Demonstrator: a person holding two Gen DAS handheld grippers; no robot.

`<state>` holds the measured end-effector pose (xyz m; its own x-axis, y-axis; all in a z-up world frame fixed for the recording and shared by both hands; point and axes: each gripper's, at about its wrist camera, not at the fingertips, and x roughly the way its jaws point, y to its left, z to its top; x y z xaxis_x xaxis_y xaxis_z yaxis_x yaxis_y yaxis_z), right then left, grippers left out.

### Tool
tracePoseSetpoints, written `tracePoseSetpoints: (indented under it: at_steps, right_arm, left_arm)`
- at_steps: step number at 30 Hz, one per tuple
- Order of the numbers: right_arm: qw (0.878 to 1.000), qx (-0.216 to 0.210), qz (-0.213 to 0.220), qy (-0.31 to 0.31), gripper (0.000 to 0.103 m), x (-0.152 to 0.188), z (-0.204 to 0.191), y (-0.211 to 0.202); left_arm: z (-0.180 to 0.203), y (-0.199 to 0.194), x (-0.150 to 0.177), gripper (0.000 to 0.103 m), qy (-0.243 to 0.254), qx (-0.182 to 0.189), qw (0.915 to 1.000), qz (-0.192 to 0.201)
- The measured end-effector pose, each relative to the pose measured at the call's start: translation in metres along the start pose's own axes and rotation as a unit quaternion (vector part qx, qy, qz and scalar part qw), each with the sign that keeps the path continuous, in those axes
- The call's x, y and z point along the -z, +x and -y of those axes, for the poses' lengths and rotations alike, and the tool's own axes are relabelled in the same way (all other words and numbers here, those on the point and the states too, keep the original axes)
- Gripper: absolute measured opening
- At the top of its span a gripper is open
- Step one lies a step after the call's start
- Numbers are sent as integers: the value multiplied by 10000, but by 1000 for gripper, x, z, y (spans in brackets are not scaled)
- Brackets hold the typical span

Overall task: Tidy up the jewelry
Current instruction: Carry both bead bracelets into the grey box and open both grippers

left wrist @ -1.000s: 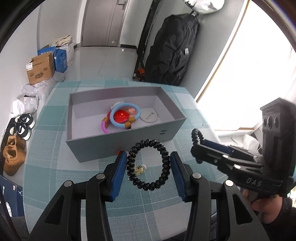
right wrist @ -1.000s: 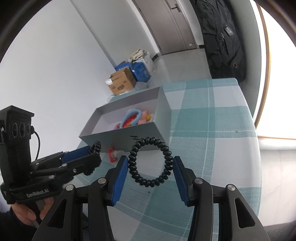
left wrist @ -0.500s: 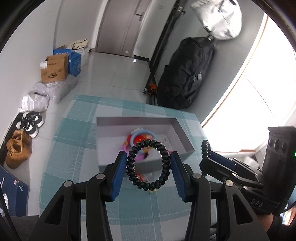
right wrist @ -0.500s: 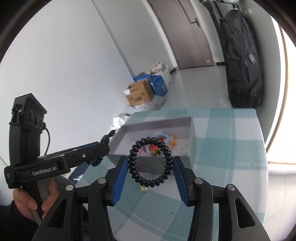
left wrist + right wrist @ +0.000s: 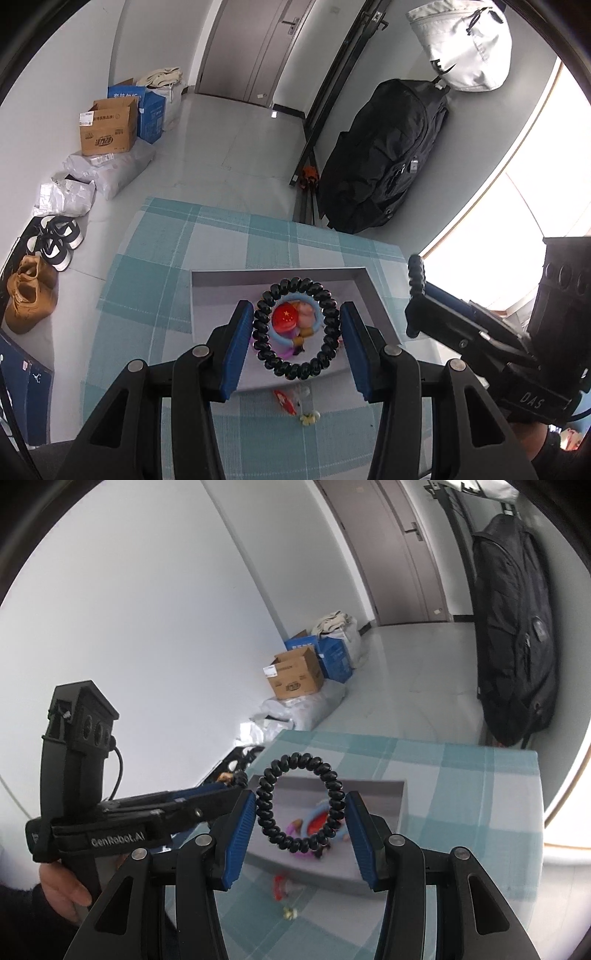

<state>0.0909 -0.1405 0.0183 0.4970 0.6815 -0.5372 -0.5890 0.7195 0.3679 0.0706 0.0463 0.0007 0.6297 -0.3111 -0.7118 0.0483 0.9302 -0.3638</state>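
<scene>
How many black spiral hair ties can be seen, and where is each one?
2. One black spiral hair tie sits between the jaws of the left gripper; the other tie between the jaws of the right gripper. More may be hidden in the gray box.

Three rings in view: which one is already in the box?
The light blue ring: it lies inside the grey box. The two black coil rings are clamped aloft, one in the left gripper, one in the right gripper.

Glossy black plastic coils form each spiral bracelet, ribbed blue rubbery pads line matt black plastic gripper fingers, the grey box looks like matt card, and the checked tablecloth is woven.
</scene>
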Motion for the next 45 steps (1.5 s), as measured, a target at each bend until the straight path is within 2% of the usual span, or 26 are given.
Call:
tracePoseSetpoints:
  at_steps: [20, 25, 28, 31, 32, 35, 39, 45]
  right_arm:
    - [9986, -149, -469, 181, 48, 2, 33, 43]
    - [9984, -147, -526, 176, 51, 0, 33, 47]
    - [9987, -145, -467, 164, 52, 1, 33, 44]
    - [9992, -104, -343, 156, 66, 0, 33, 36]
    - [9995, -88, -263, 161, 69, -1, 33, 33]
    - [9999, -21, -108, 121, 81, -2, 33, 25]
    - [9998, 144, -67, 122, 86, 1, 33, 23]
    - [9995, 305, 42, 114, 96, 5, 36, 17]
  left_arm:
    - [-14, 39, -7, 43, -132, -65, 9992, -376]
    - [-15, 37, -9, 43, -234, 183, 9990, -326]
    - [-11, 32, -9, 50, -187, 357, 9990, -206]
    - [-5, 25, -9, 69, -38, 195, 9998, 20]
    - [-4, 23, -9, 71, -1, 190, 9998, 84]
    - [-5, 25, -8, 72, -19, 252, 9997, 25]
    - [-4, 32, -5, 72, 2, 155, 9998, -115]
    - [6, 26, 1, 72, 311, -206, 9993, 25]
